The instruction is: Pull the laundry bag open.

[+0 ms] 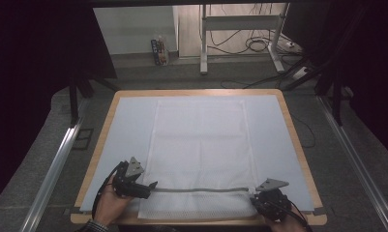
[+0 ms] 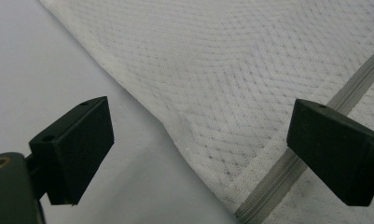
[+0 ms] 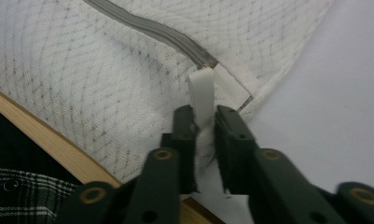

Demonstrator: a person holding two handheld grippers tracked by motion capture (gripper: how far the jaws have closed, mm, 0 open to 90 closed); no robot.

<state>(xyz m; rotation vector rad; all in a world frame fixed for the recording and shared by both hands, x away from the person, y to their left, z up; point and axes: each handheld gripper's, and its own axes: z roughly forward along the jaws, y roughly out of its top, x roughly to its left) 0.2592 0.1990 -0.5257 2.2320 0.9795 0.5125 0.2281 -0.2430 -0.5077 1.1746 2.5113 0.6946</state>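
Right gripper [image 3: 204, 122] clamping mesh bag [image 1: 199, 140] tab, tab's lower end hidden

Both hand-held grippers are showing matte black bodies: left hand-held gripper [image 1: 153, 184], right hand-held gripper [image 1: 254, 199]. Each is carrying a grey three-cornered plate on top and trailing a black cable. Jaws are looking like flat black rectangular blocks with small screw holes; brass-coloured screws are sitting at the linkage pivots. A plaid sleeve [image 3: 31, 193], dark with light lines, is showing at the wrist.
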